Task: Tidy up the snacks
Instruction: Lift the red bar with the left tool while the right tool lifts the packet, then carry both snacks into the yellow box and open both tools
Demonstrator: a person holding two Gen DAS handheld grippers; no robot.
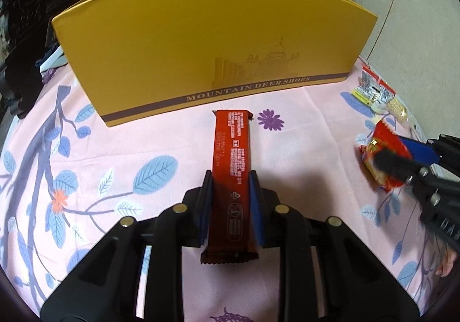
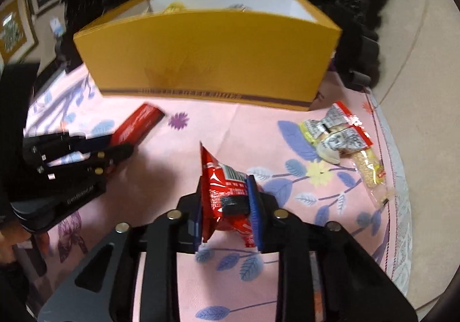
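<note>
Left wrist view: I am clamping my left gripper (image 1: 230,192) on a long glossy dark-red wrapped bar (image 1: 230,166), its long axis pointing at the tall yellow cardboard shoe box (image 1: 201,57) along the pink floral tablecloth's (image 1: 302,149) far edge. Right gripper (image 2: 227,201) is pinching a crinkly red foil snack packet (image 2: 224,192); I am judging both need lifting over the box's near wall.

One yellow box (image 2: 212,63), one red bar (image 1: 230,166), one red packet (image 2: 227,195), two clear-wrapped snacks (image 2: 339,135)
</note>
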